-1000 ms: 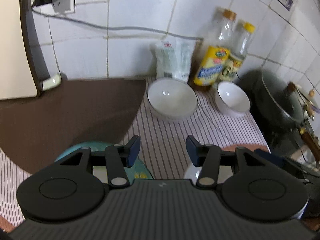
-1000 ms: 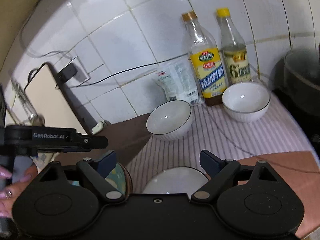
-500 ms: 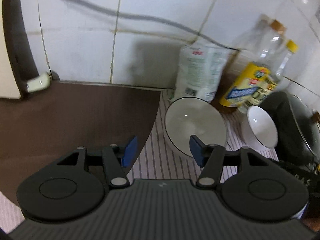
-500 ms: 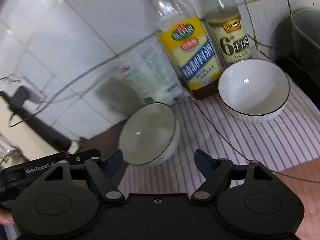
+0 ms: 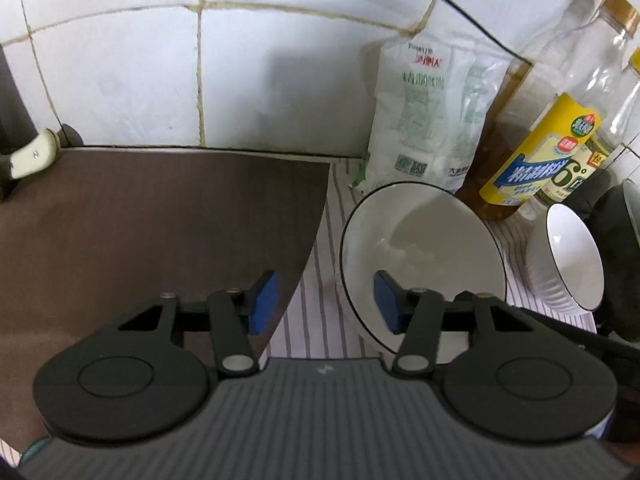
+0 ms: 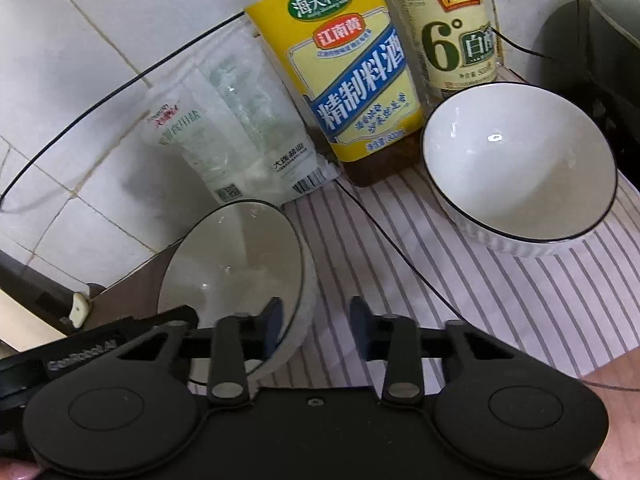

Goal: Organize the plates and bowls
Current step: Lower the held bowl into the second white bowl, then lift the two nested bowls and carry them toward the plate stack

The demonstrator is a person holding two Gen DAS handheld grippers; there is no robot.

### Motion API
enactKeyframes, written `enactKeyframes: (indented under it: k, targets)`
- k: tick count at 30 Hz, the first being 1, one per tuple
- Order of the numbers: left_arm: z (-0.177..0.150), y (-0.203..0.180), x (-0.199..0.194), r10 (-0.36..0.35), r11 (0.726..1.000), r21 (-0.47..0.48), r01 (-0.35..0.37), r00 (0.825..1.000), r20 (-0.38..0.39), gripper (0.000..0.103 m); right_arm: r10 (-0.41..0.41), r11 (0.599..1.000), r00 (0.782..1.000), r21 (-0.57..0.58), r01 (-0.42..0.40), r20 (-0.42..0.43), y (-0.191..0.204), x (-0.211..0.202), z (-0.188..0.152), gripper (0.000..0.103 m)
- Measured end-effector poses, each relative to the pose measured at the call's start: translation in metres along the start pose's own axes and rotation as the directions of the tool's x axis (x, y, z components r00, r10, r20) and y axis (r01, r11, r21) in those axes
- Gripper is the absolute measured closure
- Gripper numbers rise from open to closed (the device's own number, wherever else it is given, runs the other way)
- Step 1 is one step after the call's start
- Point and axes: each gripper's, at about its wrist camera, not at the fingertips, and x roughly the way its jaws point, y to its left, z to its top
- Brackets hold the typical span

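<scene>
A large white bowl with a dark rim [image 5: 420, 240] stands on the striped cloth [image 5: 320, 272]; it also shows in the right wrist view [image 6: 236, 264]. A smaller white ribbed bowl [image 5: 568, 256] stands to its right, also in the right wrist view [image 6: 516, 160]. My left gripper [image 5: 324, 304] is open and straddles the large bowl's left rim, right finger inside, left finger outside. My right gripper [image 6: 316, 324] is open and straddles the same bowl's right rim, left finger inside, right finger outside. Neither is closed on the rim.
A salt bag [image 5: 432, 116], a yellow-labelled cooking wine bottle [image 6: 348, 68] and a vinegar bottle [image 6: 456, 28] stand against the tiled wall behind the bowls. A dark pot [image 5: 620, 248] is at the right. A brown mat [image 5: 140, 232] lies left. A thin black cable [image 6: 400, 256] crosses the cloth.
Both grippers have moved forward and down to the large bowl. The right gripper's fingers have narrowed around its rim. The teal plate and near bowl have left view.
</scene>
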Motion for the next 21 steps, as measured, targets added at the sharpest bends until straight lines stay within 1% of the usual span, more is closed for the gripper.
enactKeyframes:
  k: [2,3,5,6,10,14,18,21]
  targets:
    - [-0.001,0.001,0.002,-0.01,1.0,0.002,0.01,1.0,-0.008,0.074,0.024,1.0,1.0,-0.005,-0.024,0.004,0.001,-0.001,0.0,0.083]
    - [-0.002,0.0,0.003,-0.02,1.0,0.003,0.02,1.0,-0.009,0.077,0.026,1.0,1.0,-0.009,-0.025,0.008,0.002,-0.002,-0.001,0.083]
    - [-0.003,-0.001,0.002,-0.04,0.999,0.005,0.04,0.999,-0.013,0.088,0.013,0.999,1.0,-0.03,-0.013,0.018,0.006,-0.001,-0.002,0.083]
    - [-0.004,-0.003,0.002,-0.047,0.999,0.007,0.047,0.999,-0.016,0.091,0.01,0.999,1.0,-0.038,-0.009,0.023,0.007,-0.001,-0.002,0.083]
    - [-0.007,-0.009,0.0,-0.021,0.999,0.03,0.021,1.0,-0.011,0.091,0.012,0.999,1.0,-0.036,-0.011,0.028,0.007,-0.001,-0.002,0.084]
    - [-0.01,-0.011,-0.005,0.016,1.0,0.018,-0.016,1.0,-0.022,0.092,0.027,0.999,0.999,-0.04,-0.025,0.034,0.008,-0.006,-0.006,0.084]
    - [-0.017,-0.019,-0.021,0.057,0.997,0.049,-0.057,0.998,0.004,0.092,0.051,0.998,0.997,-0.037,-0.049,0.055,0.01,-0.019,-0.014,0.084]
    - [-0.022,-0.022,-0.037,0.066,0.996,0.066,-0.067,0.998,0.016,0.092,0.073,0.997,0.995,-0.018,-0.073,0.061,0.008,-0.031,-0.018,0.084]
